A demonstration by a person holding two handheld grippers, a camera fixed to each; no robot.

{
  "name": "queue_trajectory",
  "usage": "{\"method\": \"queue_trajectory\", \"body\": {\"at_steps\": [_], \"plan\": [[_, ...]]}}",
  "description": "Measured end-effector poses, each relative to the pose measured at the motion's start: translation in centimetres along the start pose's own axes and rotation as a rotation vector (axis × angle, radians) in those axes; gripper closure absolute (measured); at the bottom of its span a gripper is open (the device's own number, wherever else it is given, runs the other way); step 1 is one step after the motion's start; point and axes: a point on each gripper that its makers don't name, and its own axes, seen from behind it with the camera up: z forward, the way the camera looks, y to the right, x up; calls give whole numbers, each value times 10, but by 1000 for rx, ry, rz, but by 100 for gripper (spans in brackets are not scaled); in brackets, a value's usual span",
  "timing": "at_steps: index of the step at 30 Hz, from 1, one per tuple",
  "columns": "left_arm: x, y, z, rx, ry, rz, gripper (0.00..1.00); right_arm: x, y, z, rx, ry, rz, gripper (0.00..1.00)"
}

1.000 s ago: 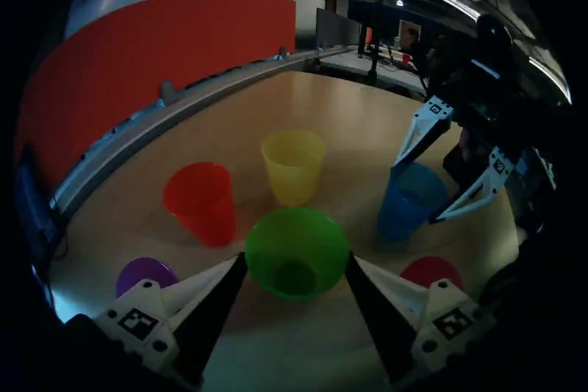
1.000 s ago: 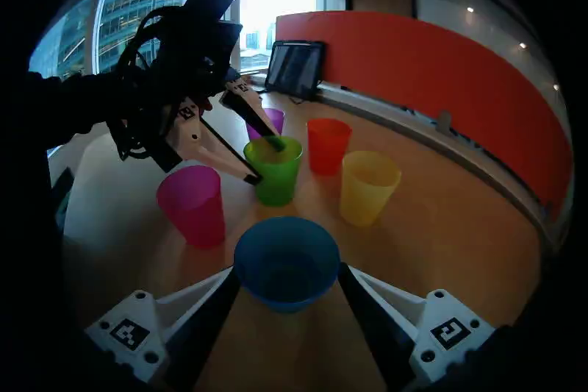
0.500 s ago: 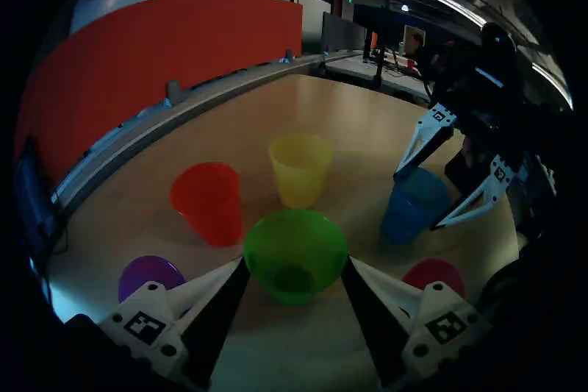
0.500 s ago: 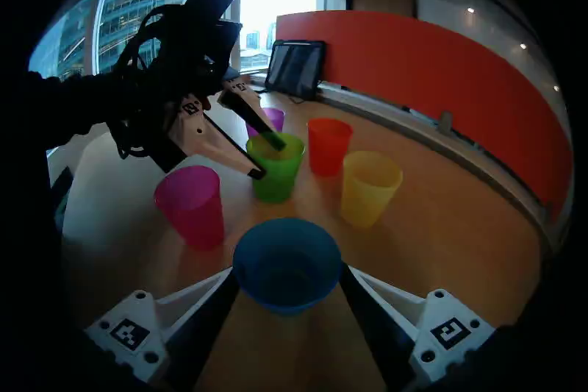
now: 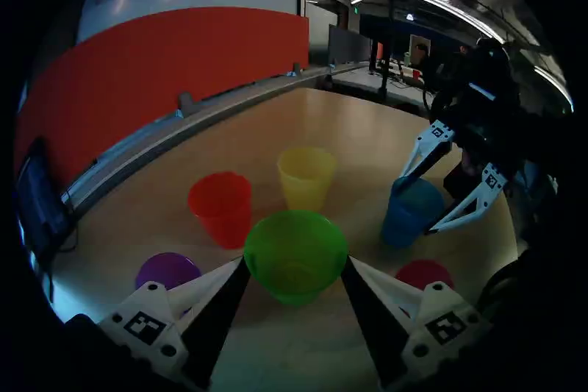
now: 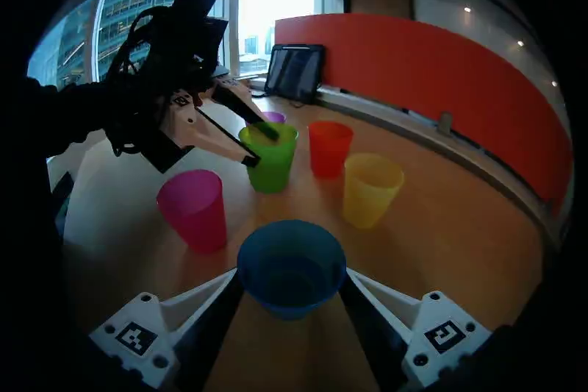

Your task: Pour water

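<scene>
The left hand-held gripper [image 5: 292,268] pinches the green cup [image 5: 295,248], one finger pressed against each side of its wall below the rim. Whether the cup's base touches the bench [image 5: 323,120] cannot be told. Just past the fingertips stand the red cup [image 5: 220,204] and the yellow cup [image 5: 306,175], side by side and apart. The purple cup [image 5: 167,271] sits close outside one finger and the pink cup [image 5: 424,273] outside the other.

The right hand-held gripper [image 6: 291,278] clamps the blue cup [image 6: 292,263] the same way, upright between both fingers. The yellow and pink cups flank the space ahead of it. Beyond them is the green cup, in the other gripper. Water inside either held cup is too dark to make out.
</scene>
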Motion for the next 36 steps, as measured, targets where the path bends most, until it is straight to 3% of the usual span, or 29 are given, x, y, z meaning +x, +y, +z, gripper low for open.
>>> {"method": "queue_trajectory", "body": {"at_steps": [10,26,36], "plan": [[25,0,-41,49,106,-23,13,28,0,-19,-32,76,10,10],[54,9,-127,166,279,-19,13,88,-13,-55,-72,227,-19,9],[61,19,-160,194,359,-32,13,127,-18,-69,-70,331,-17,10]]}}
